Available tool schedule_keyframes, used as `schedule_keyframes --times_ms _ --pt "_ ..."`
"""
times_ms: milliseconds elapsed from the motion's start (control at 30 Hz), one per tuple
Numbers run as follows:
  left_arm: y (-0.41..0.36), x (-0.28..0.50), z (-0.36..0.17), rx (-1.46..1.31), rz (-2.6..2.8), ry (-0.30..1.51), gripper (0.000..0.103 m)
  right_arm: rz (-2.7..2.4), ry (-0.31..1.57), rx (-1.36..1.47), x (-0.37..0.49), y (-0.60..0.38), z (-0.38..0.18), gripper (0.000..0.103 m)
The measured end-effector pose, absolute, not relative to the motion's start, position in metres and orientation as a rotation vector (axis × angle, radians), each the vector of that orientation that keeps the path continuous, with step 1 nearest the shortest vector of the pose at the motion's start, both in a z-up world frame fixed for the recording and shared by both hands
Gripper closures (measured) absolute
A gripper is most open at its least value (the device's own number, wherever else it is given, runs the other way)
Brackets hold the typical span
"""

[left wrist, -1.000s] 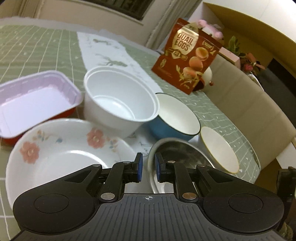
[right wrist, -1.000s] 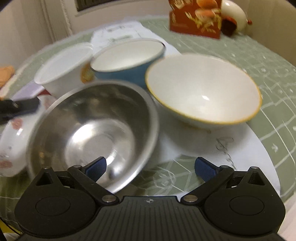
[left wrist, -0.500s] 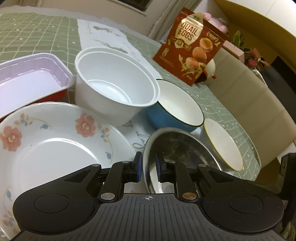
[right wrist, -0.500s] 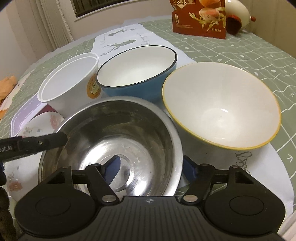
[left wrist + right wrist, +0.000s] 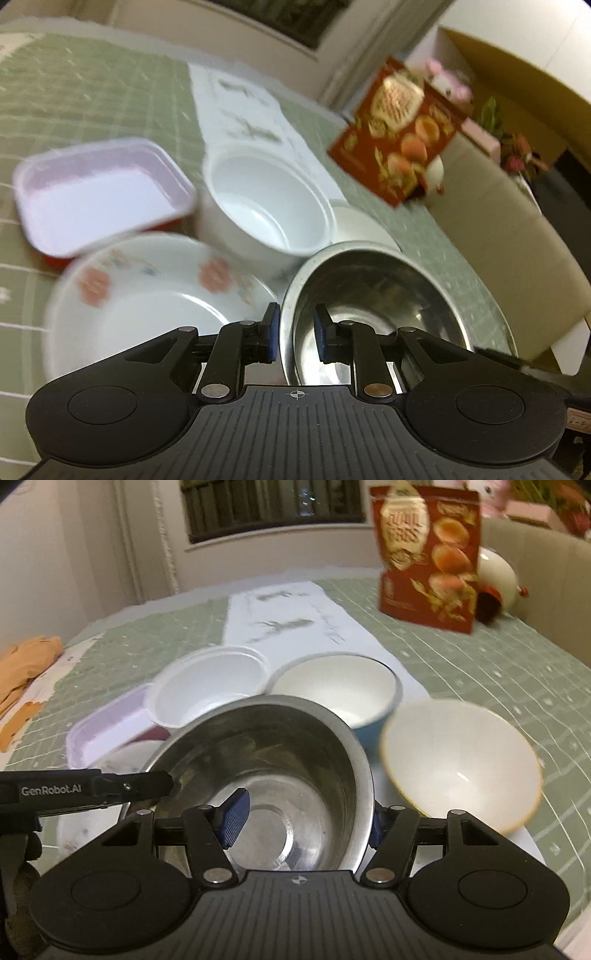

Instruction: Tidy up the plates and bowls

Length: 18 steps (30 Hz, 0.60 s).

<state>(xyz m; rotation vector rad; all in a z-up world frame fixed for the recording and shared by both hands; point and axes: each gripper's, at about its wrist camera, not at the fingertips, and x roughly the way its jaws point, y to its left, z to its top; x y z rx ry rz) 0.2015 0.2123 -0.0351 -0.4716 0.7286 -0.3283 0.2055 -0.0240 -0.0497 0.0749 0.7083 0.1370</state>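
Steel bowl (image 5: 266,775) sits near-centre on worktop (image 5: 498,672), both claws on its rim — left claw (image 5: 294,334) pinched on left wall, right claw (image 5: 303,818) wider, straddling right wall; firm grip unclear. Looks mid-lift; next: nest it. Count: four bowls, one floral plate (image 5: 147,306), one tray (image 5: 99,192).

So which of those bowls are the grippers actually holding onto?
The shiny metal bowl. Both hand-held grippers straddle its rim, the left and right. The white tub, blue bowl and yellow-rimmed bowl sit untouched.
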Motion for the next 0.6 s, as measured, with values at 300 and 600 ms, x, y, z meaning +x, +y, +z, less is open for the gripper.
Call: schedule_keyframes --times_ms 300,600 --pt "0.270 0.192 -0.032 -0.533 -0.177 0.669 0.078 0.236 0.766 0.023 0.228 0.042 -0.063 0.040" --pt "0.285 0.196 -0.056 -0.486 -0.100 0.733 0.073 0.247 0.790 -0.036 0.239 0.080 -0.084 0.038"
